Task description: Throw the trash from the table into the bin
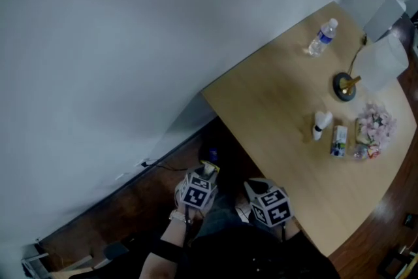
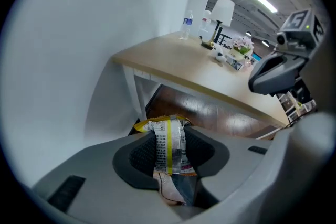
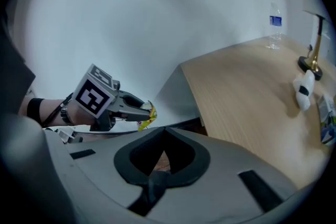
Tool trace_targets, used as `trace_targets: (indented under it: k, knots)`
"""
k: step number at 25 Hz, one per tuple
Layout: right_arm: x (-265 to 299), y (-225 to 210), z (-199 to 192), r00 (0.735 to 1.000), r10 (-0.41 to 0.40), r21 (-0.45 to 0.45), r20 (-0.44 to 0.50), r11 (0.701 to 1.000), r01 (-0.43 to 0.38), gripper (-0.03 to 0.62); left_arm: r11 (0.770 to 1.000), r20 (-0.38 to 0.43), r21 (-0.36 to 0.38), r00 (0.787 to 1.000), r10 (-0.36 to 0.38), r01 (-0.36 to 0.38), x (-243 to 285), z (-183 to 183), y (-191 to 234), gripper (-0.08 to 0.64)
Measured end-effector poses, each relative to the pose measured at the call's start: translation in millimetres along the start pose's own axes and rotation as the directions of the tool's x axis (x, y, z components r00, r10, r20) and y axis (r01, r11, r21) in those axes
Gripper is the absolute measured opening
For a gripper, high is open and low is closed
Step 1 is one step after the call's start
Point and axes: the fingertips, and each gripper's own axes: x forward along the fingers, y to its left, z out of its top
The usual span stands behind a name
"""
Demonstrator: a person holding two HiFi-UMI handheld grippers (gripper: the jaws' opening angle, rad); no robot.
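Observation:
My left gripper (image 2: 169, 150) is shut on a crumpled yellow and white snack wrapper (image 2: 168, 144), which sticks out past the pads. In the head view this gripper (image 1: 208, 173) hangs low beside the wooden table's near corner (image 1: 215, 98), over the brown floor. The right gripper view shows it from the side, with the wrapper's yellow edge (image 3: 149, 115) at its tips. My right gripper (image 3: 164, 132) has its jaws closed together with nothing between them. It is held just right of the left one (image 1: 256, 187). More litter lies on the table: a white tube (image 1: 321, 124), a small carton (image 1: 338, 140) and a heap of wrappers (image 1: 373, 127).
A water bottle (image 1: 323, 37) stands at the table's far end, and a lamp with a round base (image 1: 345, 86) and white shade (image 1: 384, 61) beside it. A white wall runs along the left. A dark shape (image 1: 210, 155) sits under the table corner; I cannot tell what it is.

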Motion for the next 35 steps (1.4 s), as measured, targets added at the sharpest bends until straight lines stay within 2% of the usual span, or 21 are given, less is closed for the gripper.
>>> trace_targets:
  k: [6, 13, 20, 23, 24, 25, 26, 27, 30, 35]
  knots:
    - [40.9, 6.6, -14.9, 0.999, 0.015, 0.016, -0.041, 1.000, -0.015, 0.006, 1.000, -0.049, 0.022, 0.999, 0.010, -0.009, 99.0, -48.5, 29.7, 0.144]
    - [96.7, 5.7, -36.4, 0.995, 0.017, 0.065, -0.103, 0.998, -0.011, 0.006, 1.000, -0.137, -0.020, 0.990, 0.008, -0.011, 202.7, -105.8, 68.0, 0.146]
    - [139.3, -11.7, -52.8, 0.992, -0.010, 0.125, -0.129, 0.992, 0.026, 0.006, 1.000, -0.163, -0.028, 0.987, 0.006, -0.010, 260.8, -125.2, 86.4, 0.149]
    - [146.4, -13.6, -59.0, 0.991, -0.009, 0.141, -0.136, 0.990, 0.029, 0.006, 0.998, -0.183, -0.060, 0.982, -0.037, 0.026, 274.2, -134.8, 82.2, 0.153]
    - [148.2, -13.1, -60.7, 0.990, -0.007, 0.144, -0.139, 0.989, 0.028, 0.006, 0.997, -0.187, -0.070, 0.981, -0.048, 0.035, 278.1, -137.5, 82.2, 0.164]
    - [149.7, -12.5, -62.3, 0.990, -0.005, 0.147, -0.141, 0.989, 0.026, 0.006, 0.996, -0.192, -0.079, 0.980, -0.054, 0.039, 281.1, -139.7, 83.3, 0.217]
    - [150.8, -11.8, -63.8, 0.990, -0.003, 0.149, -0.144, 0.988, 0.025, 0.006, 0.995, -0.202, -0.087, 0.978, -0.057, 0.040, 283.1, -142.1, 84.6, 0.349]
    - [151.3, -11.0, -65.2, 0.989, -0.002, 0.151, -0.145, 0.988, 0.024, 0.006, 0.995, -0.212, -0.096, 0.975, -0.062, 0.043, 284.1, -144.4, 85.0, 0.434]
    - [150.5, -8.3, -67.4, 0.989, 0.001, 0.156, -0.145, 0.987, 0.022, 0.006, 0.993, -0.212, -0.103, 0.974, -0.085, 0.065, 282.7, -145.0, 81.3, 0.437]
    - [141.8, -3.2, -64.9, 0.992, 0.002, 0.155, -0.129, 0.988, 0.018, 0.006, 1.000, -0.190, -0.025, 0.982, -0.012, 0.007, 260.7, -135.9, 92.6, 0.437]
